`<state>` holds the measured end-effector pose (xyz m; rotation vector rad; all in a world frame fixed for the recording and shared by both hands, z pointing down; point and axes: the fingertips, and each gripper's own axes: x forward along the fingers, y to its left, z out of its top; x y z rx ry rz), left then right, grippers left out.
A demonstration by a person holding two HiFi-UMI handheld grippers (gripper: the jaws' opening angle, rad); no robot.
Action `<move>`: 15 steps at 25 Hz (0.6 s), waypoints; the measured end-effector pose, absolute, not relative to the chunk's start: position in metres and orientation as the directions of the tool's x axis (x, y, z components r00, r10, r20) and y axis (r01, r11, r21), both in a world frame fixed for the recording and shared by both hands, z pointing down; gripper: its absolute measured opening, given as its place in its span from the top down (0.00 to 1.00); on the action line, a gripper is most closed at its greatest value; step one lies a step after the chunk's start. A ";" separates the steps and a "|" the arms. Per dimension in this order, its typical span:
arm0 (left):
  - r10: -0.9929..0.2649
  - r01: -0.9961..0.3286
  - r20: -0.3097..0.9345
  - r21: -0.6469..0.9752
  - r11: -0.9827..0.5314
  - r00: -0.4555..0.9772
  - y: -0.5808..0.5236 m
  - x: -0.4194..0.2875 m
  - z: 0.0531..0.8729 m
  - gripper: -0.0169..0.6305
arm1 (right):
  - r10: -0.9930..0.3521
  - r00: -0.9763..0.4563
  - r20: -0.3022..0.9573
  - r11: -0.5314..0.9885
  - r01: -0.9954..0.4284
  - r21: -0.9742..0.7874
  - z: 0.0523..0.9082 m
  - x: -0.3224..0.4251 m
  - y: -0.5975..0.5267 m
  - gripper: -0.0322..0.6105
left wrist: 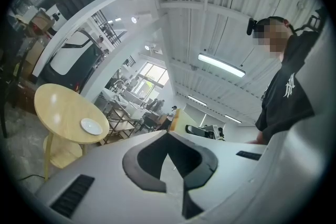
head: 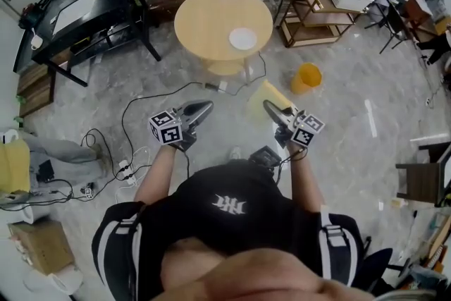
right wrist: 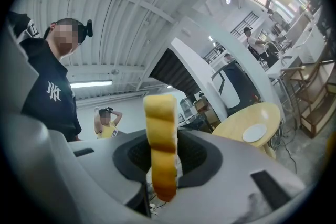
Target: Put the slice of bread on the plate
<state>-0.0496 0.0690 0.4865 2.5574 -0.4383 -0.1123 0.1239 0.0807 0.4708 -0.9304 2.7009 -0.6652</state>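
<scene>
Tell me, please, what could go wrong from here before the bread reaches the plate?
1. The right tongs pinch the slice of bread on edge, much of it sticking out; it might slip or tear.
2. Cables lie on the floor before the round table; the person could trip.
3. The plate sits toward the table's rim; a clumsy drop might nudge it off.

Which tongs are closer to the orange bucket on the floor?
The right tongs. In the head view they sit just below and left of the orange bucket; the left tongs are farther off to the left.
</scene>
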 end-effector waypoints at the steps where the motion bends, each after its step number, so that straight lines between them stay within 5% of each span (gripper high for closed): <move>1: -0.331 -0.287 0.009 0.521 -0.804 0.944 0.062 -0.045 0.485 0.95 | -0.623 -0.780 -0.052 0.702 -0.529 -0.478 0.469 0.128 0.073 0.80; 15: -0.369 -0.326 0.017 0.510 -0.796 0.929 -0.015 0.012 0.483 0.95 | -0.594 -0.802 -0.063 0.726 -0.501 -0.470 0.475 0.189 -0.008 0.80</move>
